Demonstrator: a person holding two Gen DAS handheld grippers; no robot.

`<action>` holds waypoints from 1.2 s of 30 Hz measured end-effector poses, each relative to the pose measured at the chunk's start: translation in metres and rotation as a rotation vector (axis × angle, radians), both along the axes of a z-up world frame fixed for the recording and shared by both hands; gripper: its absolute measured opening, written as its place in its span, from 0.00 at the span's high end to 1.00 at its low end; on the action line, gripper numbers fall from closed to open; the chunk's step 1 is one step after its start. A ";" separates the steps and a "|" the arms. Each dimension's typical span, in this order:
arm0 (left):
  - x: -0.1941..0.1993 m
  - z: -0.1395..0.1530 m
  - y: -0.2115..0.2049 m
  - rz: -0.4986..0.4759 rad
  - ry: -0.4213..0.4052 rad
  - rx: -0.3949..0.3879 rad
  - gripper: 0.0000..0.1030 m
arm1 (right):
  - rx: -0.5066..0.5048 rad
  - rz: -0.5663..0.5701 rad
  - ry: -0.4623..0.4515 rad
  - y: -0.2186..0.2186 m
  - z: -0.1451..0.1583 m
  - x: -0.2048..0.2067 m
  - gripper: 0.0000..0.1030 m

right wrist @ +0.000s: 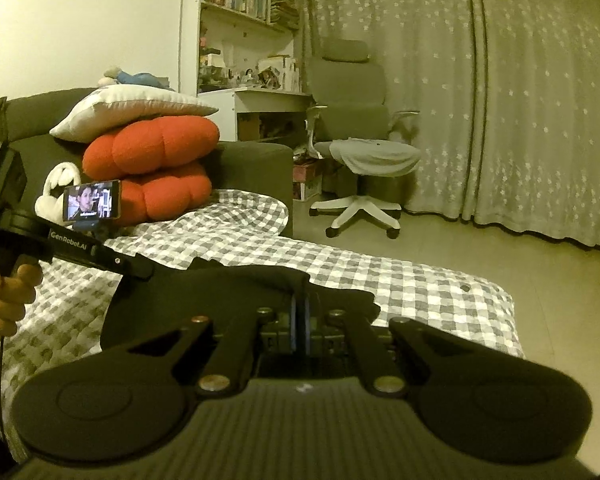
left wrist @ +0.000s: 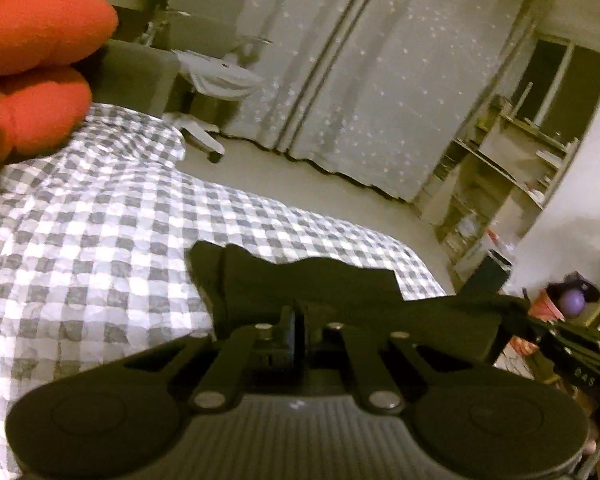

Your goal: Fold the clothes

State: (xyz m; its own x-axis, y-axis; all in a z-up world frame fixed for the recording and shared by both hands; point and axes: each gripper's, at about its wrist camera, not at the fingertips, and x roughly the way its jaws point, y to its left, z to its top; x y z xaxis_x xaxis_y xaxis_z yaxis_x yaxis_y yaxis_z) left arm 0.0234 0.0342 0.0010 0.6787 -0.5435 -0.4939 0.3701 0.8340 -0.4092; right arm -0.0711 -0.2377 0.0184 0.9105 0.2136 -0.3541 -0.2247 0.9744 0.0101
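Note:
A black garment [left wrist: 300,276] is held up over the grey-and-white checked bed cover [left wrist: 100,232]. My left gripper [left wrist: 298,316] is shut on its edge, jaws pressed together. In the right wrist view the same black garment [right wrist: 228,284] hangs in front of me. My right gripper [right wrist: 300,312] is shut on its upper edge. The left gripper [right wrist: 140,268] shows there too, at the left, pinching the garment's other end, with a hand on its handle. The right gripper [left wrist: 512,304] shows at the right in the left wrist view, on the garment.
Orange cushions [right wrist: 152,160] and a white pillow [right wrist: 132,108] are stacked at the bed's head beside a phone [right wrist: 92,200] playing video. An office chair [right wrist: 360,148] stands on the floor by the starred curtain [right wrist: 520,100]. Shelves [left wrist: 500,168] line the wall.

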 end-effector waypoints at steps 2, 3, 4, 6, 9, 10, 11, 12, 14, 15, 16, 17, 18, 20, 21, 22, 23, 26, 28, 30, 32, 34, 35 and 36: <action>0.002 0.001 -0.002 0.026 -0.004 0.003 0.97 | 0.006 -0.005 -0.006 0.001 0.001 0.003 0.97; 0.003 0.000 -0.004 0.040 -0.004 0.006 0.97 | 0.011 -0.009 -0.009 0.001 0.002 0.004 0.97; 0.004 0.001 -0.006 0.052 -0.010 0.011 0.97 | 0.017 -0.014 -0.010 0.001 0.002 0.006 0.97; 0.007 0.003 -0.008 0.071 -0.027 0.016 0.97 | 0.024 -0.027 -0.010 0.001 0.003 0.012 0.97; 0.015 0.006 -0.010 0.098 -0.023 0.013 0.97 | 0.037 -0.041 0.001 0.000 0.004 0.024 0.97; 0.018 0.007 -0.010 0.107 -0.014 0.008 0.97 | 0.042 -0.045 0.006 -0.001 0.005 0.029 0.97; 0.021 0.008 -0.010 0.116 -0.005 0.004 0.97 | 0.041 -0.046 0.015 -0.001 0.004 0.035 0.97; 0.024 0.008 -0.011 0.124 0.001 0.003 0.97 | 0.037 -0.048 0.026 -0.002 0.004 0.041 0.97; 0.033 0.007 -0.014 0.135 0.014 0.007 0.97 | 0.039 -0.054 0.061 -0.006 0.002 0.055 0.97; 0.037 0.005 -0.014 0.137 0.018 0.007 0.97 | 0.047 -0.060 0.084 -0.008 0.000 0.062 0.97; 0.040 0.003 -0.014 0.138 0.022 0.005 0.97 | 0.055 -0.066 0.108 -0.009 -0.002 0.069 0.97; 0.044 0.000 -0.014 0.140 0.026 0.004 0.97 | 0.063 -0.071 0.132 -0.011 -0.003 0.076 0.97; 0.047 -0.002 -0.014 0.141 0.030 0.002 0.97 | 0.067 -0.076 0.159 -0.012 -0.006 0.084 0.97; 0.055 -0.008 -0.014 0.138 0.036 0.005 0.97 | 0.076 -0.083 0.202 -0.013 -0.011 0.095 0.97; 0.057 -0.010 -0.014 0.133 0.038 0.011 0.97 | 0.080 -0.087 0.224 -0.014 -0.014 0.101 0.97; 0.059 -0.013 -0.015 0.129 0.044 0.018 0.97 | 0.080 -0.090 0.235 -0.014 -0.017 0.103 0.97; 0.061 -0.015 -0.016 0.126 0.051 0.026 0.97 | 0.081 -0.094 0.246 -0.013 -0.021 0.105 0.97; 0.065 -0.016 -0.018 0.124 0.050 0.021 0.97 | 0.081 -0.102 0.268 -0.012 -0.028 0.109 0.97; 0.069 -0.016 -0.019 0.124 0.039 0.022 0.97 | 0.081 -0.106 0.268 -0.012 -0.029 0.111 0.97; 0.074 -0.016 -0.021 0.128 0.033 0.030 0.97 | 0.088 -0.113 0.268 -0.014 -0.029 0.116 0.97; 0.078 -0.017 -0.023 0.134 0.028 0.039 0.97 | 0.096 -0.118 0.267 -0.016 -0.028 0.121 0.97; 0.084 -0.019 -0.027 0.141 0.027 0.053 0.97 | 0.104 -0.121 0.270 -0.018 -0.028 0.128 0.97; 0.086 -0.020 -0.028 0.145 0.026 0.060 0.97 | 0.100 -0.123 0.274 -0.018 -0.027 0.133 0.97; 0.088 -0.021 -0.031 0.145 0.023 0.069 0.97 | 0.096 -0.125 0.277 -0.018 -0.027 0.138 0.97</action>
State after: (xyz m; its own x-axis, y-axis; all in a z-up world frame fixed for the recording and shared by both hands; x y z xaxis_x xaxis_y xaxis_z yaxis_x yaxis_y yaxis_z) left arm 0.1114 0.0036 -0.0203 0.7356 -0.4047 -0.5432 0.2345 0.9045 -0.3563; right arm 0.0665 -0.2558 -0.0086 0.8036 0.1501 -0.5760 -0.0788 0.9860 0.1470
